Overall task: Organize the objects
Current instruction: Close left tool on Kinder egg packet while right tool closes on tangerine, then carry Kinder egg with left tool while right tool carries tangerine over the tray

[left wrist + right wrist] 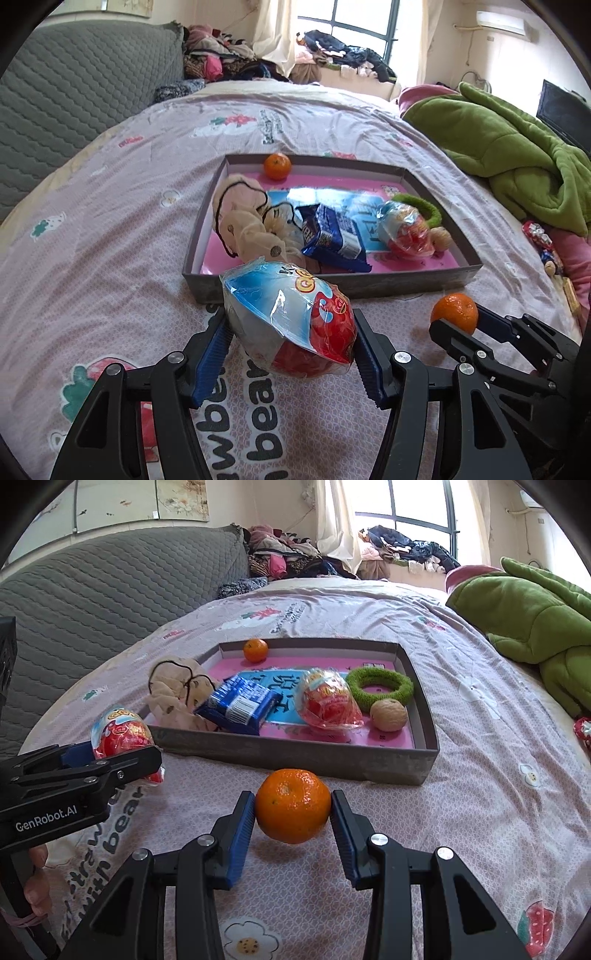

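Observation:
My left gripper [290,332] is shut on a wrapped toy egg [291,321], red and blue, held just above the bedsheet in front of the grey tray [332,286]. My right gripper [293,808] is shut on a tangerine [293,805], also in front of the tray [295,755]. Each gripper shows in the other's view: the right gripper with its tangerine [454,312] and the left gripper with its egg [122,734]. The tray holds another tangerine [255,650], a second wrapped egg [327,701], a blue snack packet [238,703], a beige cloth [177,690], a green ring [380,685] and a walnut [388,715].
The tray lies on a bed with a pink printed sheet [480,775]. A green blanket [535,627] is heaped at the right. A grey quilted headboard [92,590] stands at the left. Small wrapped items [543,243] lie at the bed's right edge. Clothes [288,557] are piled at the back.

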{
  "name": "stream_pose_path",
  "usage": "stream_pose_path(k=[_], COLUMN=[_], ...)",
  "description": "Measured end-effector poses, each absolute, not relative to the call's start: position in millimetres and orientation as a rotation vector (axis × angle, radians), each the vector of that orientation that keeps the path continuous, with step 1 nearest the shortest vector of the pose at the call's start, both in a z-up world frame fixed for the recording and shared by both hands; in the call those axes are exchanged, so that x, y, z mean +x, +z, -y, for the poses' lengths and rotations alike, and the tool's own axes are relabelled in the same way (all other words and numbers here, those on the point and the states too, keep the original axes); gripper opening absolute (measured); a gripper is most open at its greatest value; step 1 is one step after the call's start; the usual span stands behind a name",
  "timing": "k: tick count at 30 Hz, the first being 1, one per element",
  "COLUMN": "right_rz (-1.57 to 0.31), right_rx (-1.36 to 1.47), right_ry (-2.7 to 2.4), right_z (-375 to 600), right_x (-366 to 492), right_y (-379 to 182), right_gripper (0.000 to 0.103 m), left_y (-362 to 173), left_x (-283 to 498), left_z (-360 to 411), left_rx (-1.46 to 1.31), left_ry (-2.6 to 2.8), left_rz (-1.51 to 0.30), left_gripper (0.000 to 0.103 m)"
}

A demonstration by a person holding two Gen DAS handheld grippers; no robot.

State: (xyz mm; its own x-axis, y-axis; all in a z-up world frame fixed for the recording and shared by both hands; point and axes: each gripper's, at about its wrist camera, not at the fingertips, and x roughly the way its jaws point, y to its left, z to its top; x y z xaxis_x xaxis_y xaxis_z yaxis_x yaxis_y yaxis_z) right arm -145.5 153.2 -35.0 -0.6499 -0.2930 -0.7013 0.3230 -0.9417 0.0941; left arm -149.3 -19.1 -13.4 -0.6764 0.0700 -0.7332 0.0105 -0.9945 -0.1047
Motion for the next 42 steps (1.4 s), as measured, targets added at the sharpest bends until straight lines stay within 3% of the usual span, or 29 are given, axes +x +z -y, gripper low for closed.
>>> stream_pose_path(k=[17,42], right_rz=[-0.078,-0.144], right_rx=[0.940,0.839], right_ry=[-2.630,-2.677], right_z=[-155.5,-137.0], right_x=[-140.6,-214.8], right_y=[12.8,52.4], right_gripper=[0.042,0.042], left_y=[30.4,52.9], left_x=[-141.2,-214.3], left_z=[23.1,35.6], left_rx=[-1.131,-1.095], left_ry=[2.897,2.938], left_rz=[0.140,0.084], left_gripper=[0.064,0.064])
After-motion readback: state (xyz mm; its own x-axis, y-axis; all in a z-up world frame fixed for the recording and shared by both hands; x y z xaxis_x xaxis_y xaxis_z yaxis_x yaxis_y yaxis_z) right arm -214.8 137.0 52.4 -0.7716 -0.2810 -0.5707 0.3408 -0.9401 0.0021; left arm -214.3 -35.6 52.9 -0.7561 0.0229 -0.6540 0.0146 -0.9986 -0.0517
